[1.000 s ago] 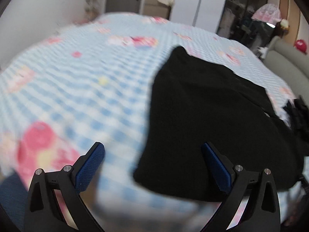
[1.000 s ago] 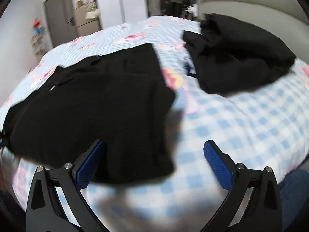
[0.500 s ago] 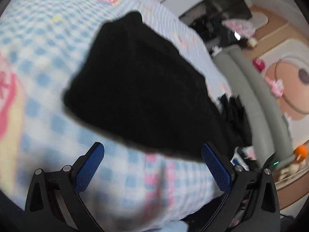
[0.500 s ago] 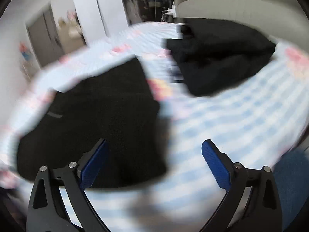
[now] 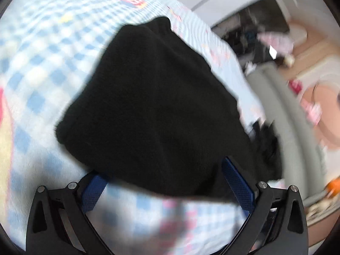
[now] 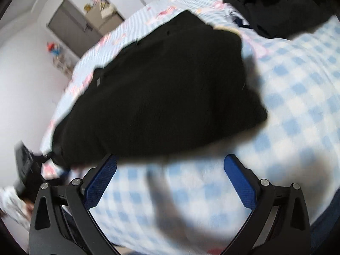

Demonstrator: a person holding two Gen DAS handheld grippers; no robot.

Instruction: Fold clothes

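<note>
Here, in the left wrist view, the blue-and-white checked bed cover with pink cartoon prints (image 5: 42, 80) fills the left of the frame, and the folded black fleece garment (image 5: 153, 106) lies across the centre. The left claw (image 5: 167, 188) sits at the bottom with its blue pads wide apart, the garment's near edge just above them. In the right wrist view, the same black garment (image 6: 161, 93) spreads from centre left, a second crumpled black garment (image 6: 274, 4) lies at upper right, and the right claw (image 6: 170, 178) gapes wide, holding nothing.
</note>
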